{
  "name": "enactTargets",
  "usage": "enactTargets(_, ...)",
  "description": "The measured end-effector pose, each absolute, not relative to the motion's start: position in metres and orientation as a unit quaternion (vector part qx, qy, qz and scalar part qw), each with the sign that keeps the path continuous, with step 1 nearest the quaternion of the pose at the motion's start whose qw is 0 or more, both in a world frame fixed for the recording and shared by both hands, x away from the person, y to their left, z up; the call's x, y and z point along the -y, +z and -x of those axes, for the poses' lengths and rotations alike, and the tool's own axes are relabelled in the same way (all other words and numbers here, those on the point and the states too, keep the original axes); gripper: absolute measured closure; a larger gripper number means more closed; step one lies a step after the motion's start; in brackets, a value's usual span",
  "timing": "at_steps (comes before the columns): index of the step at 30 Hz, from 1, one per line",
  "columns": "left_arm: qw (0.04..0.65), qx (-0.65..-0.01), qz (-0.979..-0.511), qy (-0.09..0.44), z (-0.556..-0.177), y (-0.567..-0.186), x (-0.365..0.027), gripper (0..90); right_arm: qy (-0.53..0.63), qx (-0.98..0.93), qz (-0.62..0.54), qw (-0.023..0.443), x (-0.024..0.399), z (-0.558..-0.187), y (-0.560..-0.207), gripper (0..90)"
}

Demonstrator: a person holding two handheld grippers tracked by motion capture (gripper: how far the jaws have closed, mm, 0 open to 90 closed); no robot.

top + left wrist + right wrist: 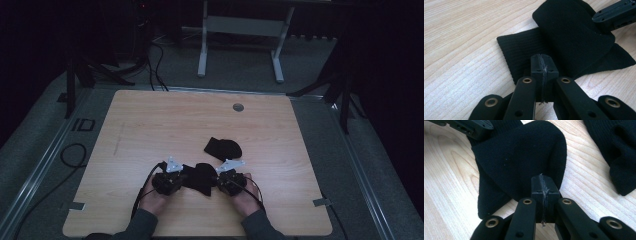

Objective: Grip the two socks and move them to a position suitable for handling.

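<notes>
Near the front edge of the wooden surface (pixel 150 125), a black sock (pixel 199 177) lying folded between both tongs. Left tongs (pixel 181 176) clamped tight on the sock's ribbed edge (pixel 519 50), jaws pressed together. Right tongs (pixel 218 179) likewise fully closed, pinching the sock's opposite rounded end (pixel 529 157). A second black sock (pixel 222 148) crumpled just beyond, apart from the first, untouched.

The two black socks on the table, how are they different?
The near sock is pinched between the left claw and the right claw, one on each side; the far sock lies free, untouched. The near sock is folded over itself; the far sock lies bunched. Both are black knit, on the wooden table.
</notes>
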State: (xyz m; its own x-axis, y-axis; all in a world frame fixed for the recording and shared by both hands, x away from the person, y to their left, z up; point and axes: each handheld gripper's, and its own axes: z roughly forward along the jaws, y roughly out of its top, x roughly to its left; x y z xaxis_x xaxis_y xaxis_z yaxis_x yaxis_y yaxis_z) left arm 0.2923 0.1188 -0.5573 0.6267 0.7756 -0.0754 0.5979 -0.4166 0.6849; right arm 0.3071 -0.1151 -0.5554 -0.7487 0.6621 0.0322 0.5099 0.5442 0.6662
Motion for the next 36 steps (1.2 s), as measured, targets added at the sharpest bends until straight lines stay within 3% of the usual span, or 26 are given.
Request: enactTargets(36,0.349,-0.413,-0.831,0.13,-0.292,-0.558,-0.119,89.9,0.329,-0.863,-0.366,0.111,0.144,-0.312,-0.553,86.9)
